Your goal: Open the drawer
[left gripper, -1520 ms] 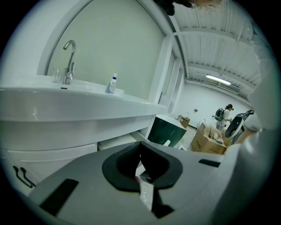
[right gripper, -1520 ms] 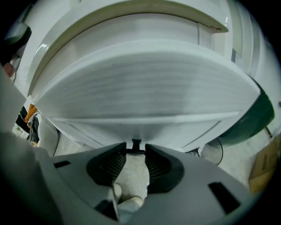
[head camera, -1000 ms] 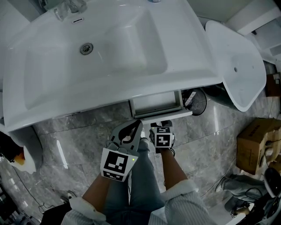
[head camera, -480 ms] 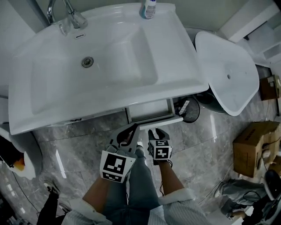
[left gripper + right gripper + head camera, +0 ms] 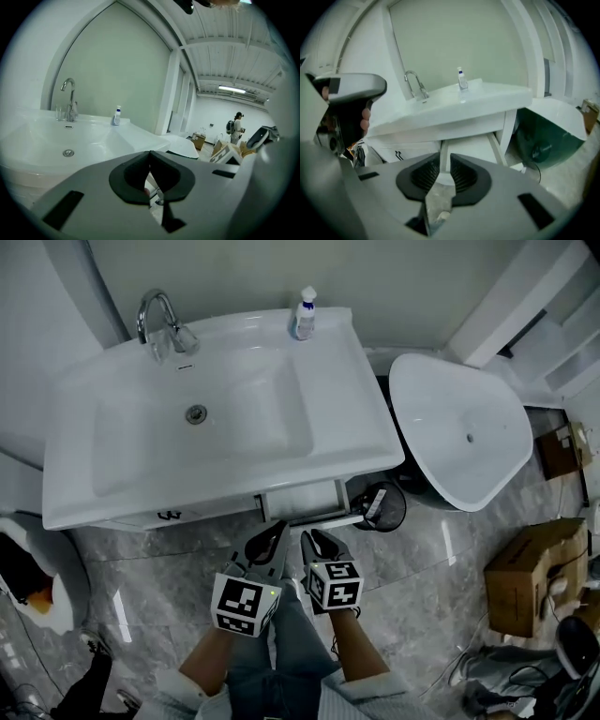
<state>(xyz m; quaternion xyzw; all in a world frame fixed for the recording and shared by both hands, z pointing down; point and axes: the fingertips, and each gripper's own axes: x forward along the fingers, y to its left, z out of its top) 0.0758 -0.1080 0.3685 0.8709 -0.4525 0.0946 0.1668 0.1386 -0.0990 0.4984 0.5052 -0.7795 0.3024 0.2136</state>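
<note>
White ceramic forms the washbasin (image 5: 356, 418), the landmark for all else. At its back rim stand a chrome tap (image 5: 157, 317), towards the left, and a small bottle (image 5: 303, 315), towards the right; the drain (image 5: 196, 412) sits in the middle of its bowl. The drawer (image 5: 300, 500) is under the washbasin's front edge, near its right-hand end, and stands pulled out, so that its pale inside shows from above. Both grippers hang in front of the washbasin, just short of the drawer's front and clear of it. The left gripper (image 5: 275, 532) has its jaws closed tip to tip with nothing between them. The right gripper (image 5: 310, 540), beside it, has just been closing its jaws; they stand a narrow slit apart, and nothing is between them, only the drawer seen beyond. Each carries its marker cube (image 5: 246, 604) on the side away from the washbasin. Right of the washbasin, close against its end, lies a large white oval tub (image 5: 459, 427), and a dark round bin (image 5: 382, 507) stands below the washbasin's right front corner, beside the drawer. Further from the washbasin, past the tub, sits a cardboard box (image 5: 525, 573). Grey marbled floor tiles (image 5: 169, 554) spread in front of the washbasin, where the person's legs in jeans (image 5: 291, 652) stand. In the left gripper view another person (image 5: 236, 125) with a backpack stands far off beyond the washbasin's right side.
</note>
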